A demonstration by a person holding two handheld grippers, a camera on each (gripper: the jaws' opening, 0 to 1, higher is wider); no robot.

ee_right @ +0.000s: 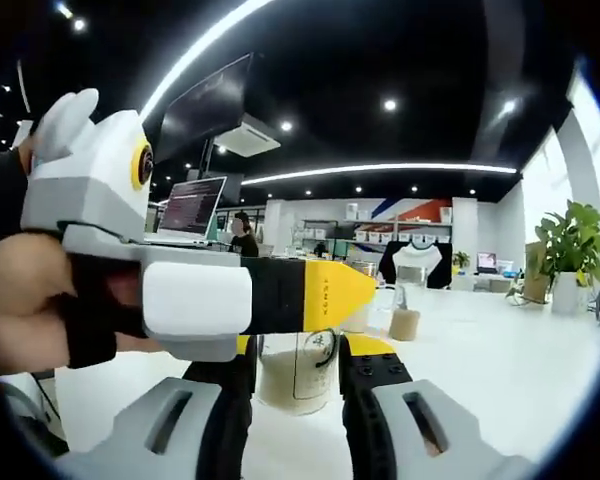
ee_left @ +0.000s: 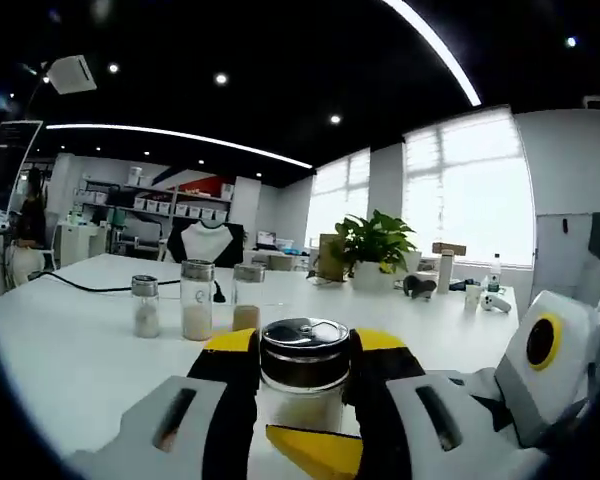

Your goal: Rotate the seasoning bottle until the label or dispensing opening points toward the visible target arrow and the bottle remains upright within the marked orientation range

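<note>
The seasoning bottle (ee_left: 303,352) stands upright on the white table (ee_left: 70,350); it has a chrome perforated lid and pale powder in its glass body (ee_right: 298,375). My left gripper (ee_left: 305,350) is shut on the bottle, its black and yellow jaws pressing the lid from both sides. My right gripper (ee_right: 298,378) is shut on the glass body lower down. The right gripper's white body (ee_left: 540,350) enters the left gripper view from the right, with a yellow jaw tip (ee_left: 315,452) under the bottle. The left gripper (ee_right: 195,290) crosses the right gripper view above the bottle.
Three more shakers (ee_left: 196,298) stand in a row behind the bottle, and another shaker (ee_right: 405,322) sits further off. A black cable (ee_left: 90,287) lies on the table, a potted plant (ee_left: 375,245) at its far end. A hand (ee_right: 20,300) holds the left gripper. Laptop (ee_right: 192,207) behind.
</note>
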